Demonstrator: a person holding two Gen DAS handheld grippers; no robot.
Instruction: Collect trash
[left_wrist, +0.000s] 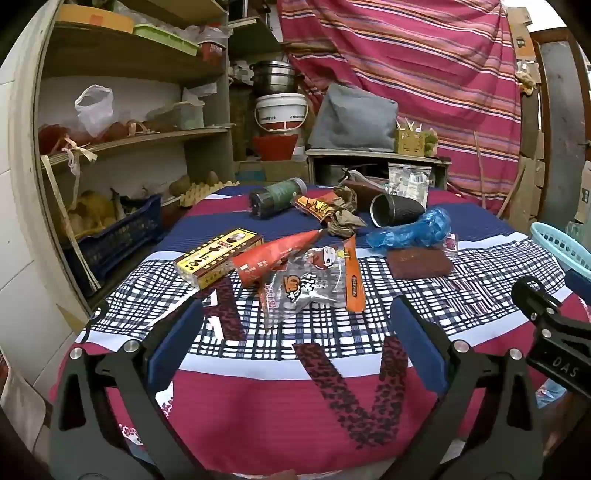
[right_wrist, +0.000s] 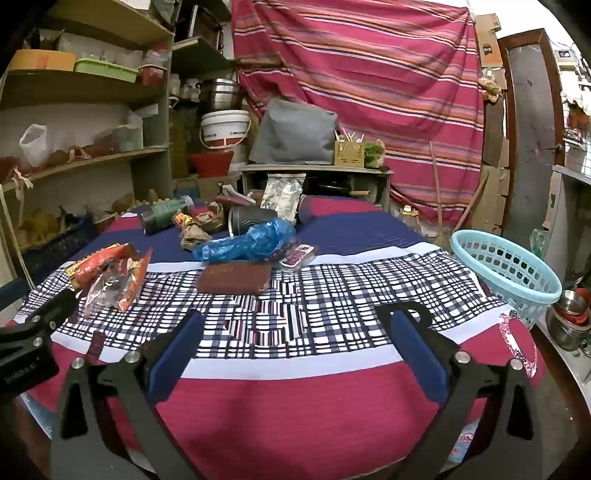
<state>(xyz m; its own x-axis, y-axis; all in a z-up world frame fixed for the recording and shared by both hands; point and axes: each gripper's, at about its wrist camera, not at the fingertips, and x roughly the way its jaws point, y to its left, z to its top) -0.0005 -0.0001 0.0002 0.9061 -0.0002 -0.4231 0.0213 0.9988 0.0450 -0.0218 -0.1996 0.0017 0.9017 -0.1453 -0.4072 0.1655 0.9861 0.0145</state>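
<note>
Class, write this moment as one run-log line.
left gripper: open, empty | right gripper: open, empty | trash: snack wrapper, blue bag on table | basket: at table's right edge

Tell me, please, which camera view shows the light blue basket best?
The right wrist view: the light blue basket shows nearly whole at the table's right edge. The left wrist view catches only part of its rim at the frame edge.

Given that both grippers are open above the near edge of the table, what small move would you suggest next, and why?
I would probably ease the left gripper forward to the clear snack wrapper. Its fingers are open and empty, and that wrapper is the nearest litter, lying almost straight ahead on the tablecloth. The blue basket stands empty at the table's right edge, beside the open right gripper.
</note>
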